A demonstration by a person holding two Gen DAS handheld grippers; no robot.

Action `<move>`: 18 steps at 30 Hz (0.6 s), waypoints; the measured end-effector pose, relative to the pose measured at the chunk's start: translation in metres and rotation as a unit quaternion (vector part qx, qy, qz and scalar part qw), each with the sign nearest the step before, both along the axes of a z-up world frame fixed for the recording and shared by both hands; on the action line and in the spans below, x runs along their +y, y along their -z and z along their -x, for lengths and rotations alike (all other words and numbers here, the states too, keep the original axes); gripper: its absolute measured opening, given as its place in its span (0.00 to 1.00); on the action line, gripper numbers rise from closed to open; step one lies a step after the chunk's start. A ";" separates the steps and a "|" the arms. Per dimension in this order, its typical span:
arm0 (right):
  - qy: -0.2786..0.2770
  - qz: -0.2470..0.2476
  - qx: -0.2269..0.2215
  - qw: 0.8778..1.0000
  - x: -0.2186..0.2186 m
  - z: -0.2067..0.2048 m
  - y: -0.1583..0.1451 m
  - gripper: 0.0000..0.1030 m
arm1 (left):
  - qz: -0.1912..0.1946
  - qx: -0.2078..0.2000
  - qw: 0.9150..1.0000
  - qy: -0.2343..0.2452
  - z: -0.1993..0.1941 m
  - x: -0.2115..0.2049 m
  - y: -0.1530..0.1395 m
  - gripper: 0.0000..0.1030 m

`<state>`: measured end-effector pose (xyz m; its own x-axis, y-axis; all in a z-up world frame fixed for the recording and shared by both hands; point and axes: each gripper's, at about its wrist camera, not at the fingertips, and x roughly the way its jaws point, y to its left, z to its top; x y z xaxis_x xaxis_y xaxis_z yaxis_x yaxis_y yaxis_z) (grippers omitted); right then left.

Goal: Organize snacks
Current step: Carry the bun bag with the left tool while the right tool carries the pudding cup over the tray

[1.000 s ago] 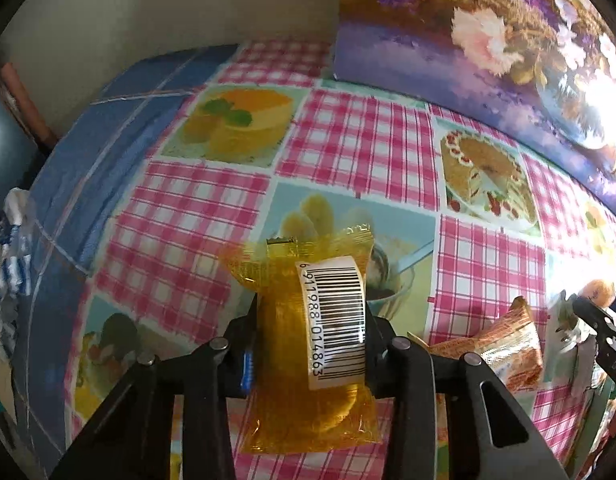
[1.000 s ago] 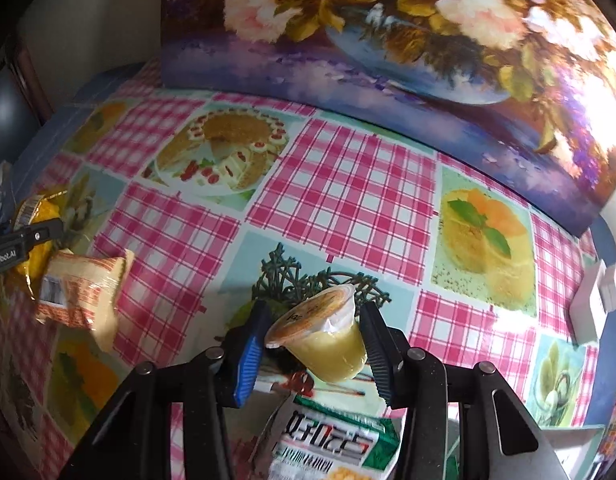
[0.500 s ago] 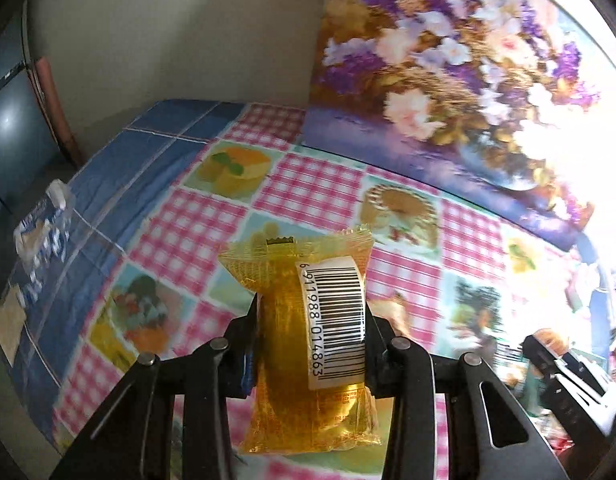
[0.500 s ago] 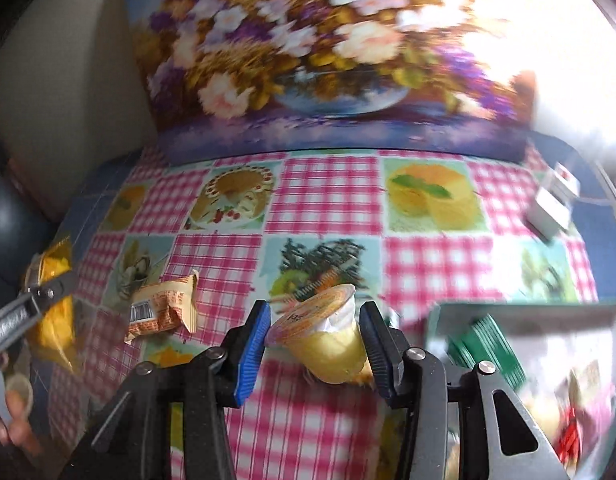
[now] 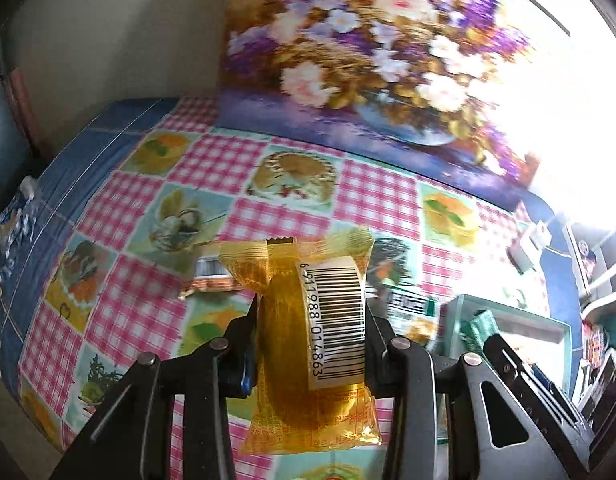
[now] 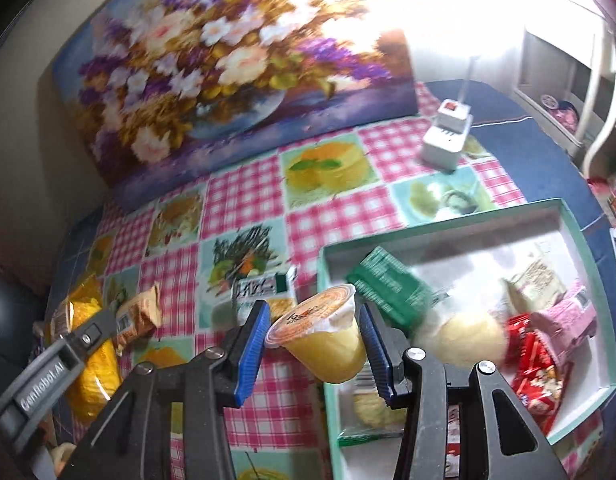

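We've got the left gripper [image 5: 308,344] clamped on a yellow snack packet [image 5: 308,352] and the right gripper [image 6: 314,354] squeezing a jelly cup [image 6: 322,340], both in the air. The box [image 6: 448,229] at the table's right edge is half full already; two packs [image 6: 137,316] still sit mid-table.
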<state>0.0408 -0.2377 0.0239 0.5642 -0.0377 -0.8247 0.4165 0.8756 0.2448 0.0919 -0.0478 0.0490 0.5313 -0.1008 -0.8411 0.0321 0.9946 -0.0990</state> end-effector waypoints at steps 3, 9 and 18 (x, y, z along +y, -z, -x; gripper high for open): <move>0.012 -0.001 -0.013 1.000 -0.013 0.006 -0.009 0.48 | -0.002 -0.008 1.000 0.016 0.003 -0.020 -0.008 0.40; 0.049 -0.016 -0.023 0.998 -0.050 0.016 -0.016 0.48 | 0.005 -0.014 0.998 0.058 0.007 -0.065 -0.017 0.40; 0.156 -0.022 -0.002 0.988 -0.123 0.044 -0.002 0.48 | -0.004 -0.008 0.992 0.128 0.009 -0.139 -0.006 0.40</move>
